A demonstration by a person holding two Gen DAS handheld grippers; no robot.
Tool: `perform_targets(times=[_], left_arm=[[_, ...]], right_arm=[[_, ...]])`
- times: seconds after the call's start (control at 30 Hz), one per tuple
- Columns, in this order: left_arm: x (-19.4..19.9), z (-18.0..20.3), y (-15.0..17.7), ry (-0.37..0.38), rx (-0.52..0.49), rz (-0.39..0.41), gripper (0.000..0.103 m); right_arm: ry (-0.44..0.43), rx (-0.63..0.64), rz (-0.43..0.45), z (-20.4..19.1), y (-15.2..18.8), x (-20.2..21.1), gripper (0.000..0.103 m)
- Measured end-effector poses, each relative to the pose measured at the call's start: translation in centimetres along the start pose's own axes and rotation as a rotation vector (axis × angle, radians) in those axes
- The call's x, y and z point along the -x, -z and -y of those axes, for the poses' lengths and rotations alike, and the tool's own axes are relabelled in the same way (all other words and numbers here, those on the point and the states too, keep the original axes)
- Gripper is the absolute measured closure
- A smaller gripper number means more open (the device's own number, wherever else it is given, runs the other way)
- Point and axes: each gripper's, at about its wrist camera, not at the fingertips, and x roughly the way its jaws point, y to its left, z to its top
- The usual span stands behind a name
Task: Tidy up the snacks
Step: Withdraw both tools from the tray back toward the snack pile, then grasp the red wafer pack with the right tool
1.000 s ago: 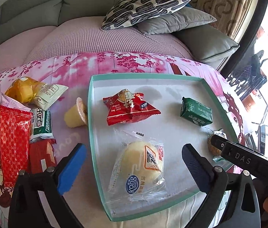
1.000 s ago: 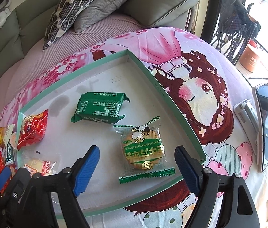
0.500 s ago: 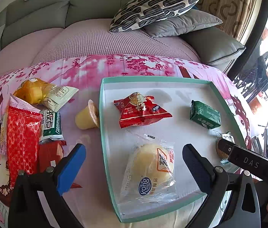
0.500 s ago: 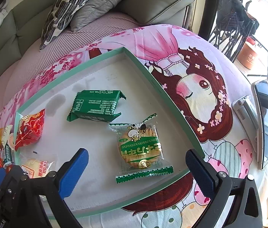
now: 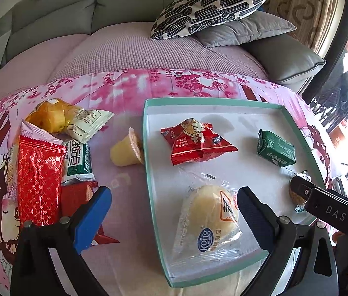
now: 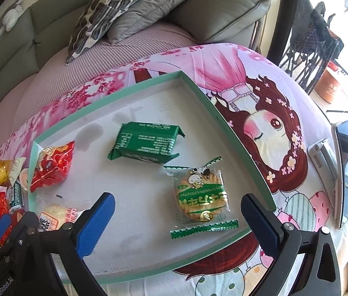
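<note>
A shallow green-rimmed tray (image 5: pixel 146 148) (image 6: pixel 225 123) lies on the pink cloth. In it are a red triangular packet (image 5: pixel 196 143) (image 6: pixel 50 167), a green packet (image 5: pixel 275 151) (image 6: pixel 146 143), a bagged bun (image 5: pixel 208 222) (image 6: pixel 50 218) and a wrapped round biscuit (image 6: pixel 199 198). Left of the tray lie a jelly cup (image 5: pixel 127 150), a long red packet (image 5: pixel 38 182), a green-and-white packet (image 5: pixel 78 162), a small red box (image 5: pixel 75 197) and a yellow wrapped snack (image 5: pixel 50 116). My left gripper (image 5: pixel 174 219) is open and empty over the tray's left edge. My right gripper (image 6: pixel 177 224) is open and empty above the biscuit.
A sofa with a patterned pillow (image 5: pixel 210 9) and grey cushions (image 6: pixel 213 12) stands behind the table. A phone (image 6: pixel 346 172) and a silver object (image 6: pixel 321 157) lie on the cloth to the right of the tray.
The left gripper has shifted left, so the tray sits further right in its view. The right gripper has opened wider and drawn back a little from the biscuit.
</note>
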Motion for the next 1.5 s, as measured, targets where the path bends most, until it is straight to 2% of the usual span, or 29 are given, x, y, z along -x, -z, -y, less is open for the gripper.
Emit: perform_targets(times=[0.2, 0.4, 0.6, 0.73, 0.87, 1.07, 1.27, 1.33, 1.5], left_arm=[[1.4, -3.1, -0.5, -0.017, 0.063, 0.008, 0.002], [3.1, -7.8, -0.5, -0.134, 0.127, 0.010, 0.002], [5.4, -14.7, 0.5, -0.243, 0.294, 0.048, 0.002], [6.4, -18.4, 1.4, -0.287, 0.393, 0.053, 0.002], [7.1, -20.4, 2.3, -0.288, 0.461, 0.065, 0.002], [7.1, -20.8, 2.3, -0.269, 0.467, 0.099, 0.002], [6.3, -20.3, 1.9, -0.237, 0.453, 0.084, 0.002], [5.8, -20.3, 1.9, -0.235, 0.456, 0.058, 0.002], [4.8, -20.1, 1.7, -0.177, 0.455, 0.019, 0.002]], right_arm=[[-0.048, 0.104, 0.028, -3.7, 0.4, 1.0, 0.000], [-0.198, 0.135, 0.025, -6.0, 1.1, 1.6, 0.000], [-0.257, 0.184, 0.019, -8.3, 1.9, 1.7, 0.000], [-0.306, 0.250, 0.026, -11.0, 3.0, 2.4, 0.000], [-0.359, 0.353, 0.034, -14.6, 4.2, 3.3, 0.000], [-0.408, 0.461, 0.045, -18.7, 5.8, 3.7, 0.000], [-0.399, 0.553, 0.034, -21.6, 7.3, 2.6, 0.000], [-0.400, 0.581, 0.035, -22.3, 7.7, 2.1, 0.000], [-0.391, 0.621, 0.022, -23.5, 8.5, 1.0, 0.000]])
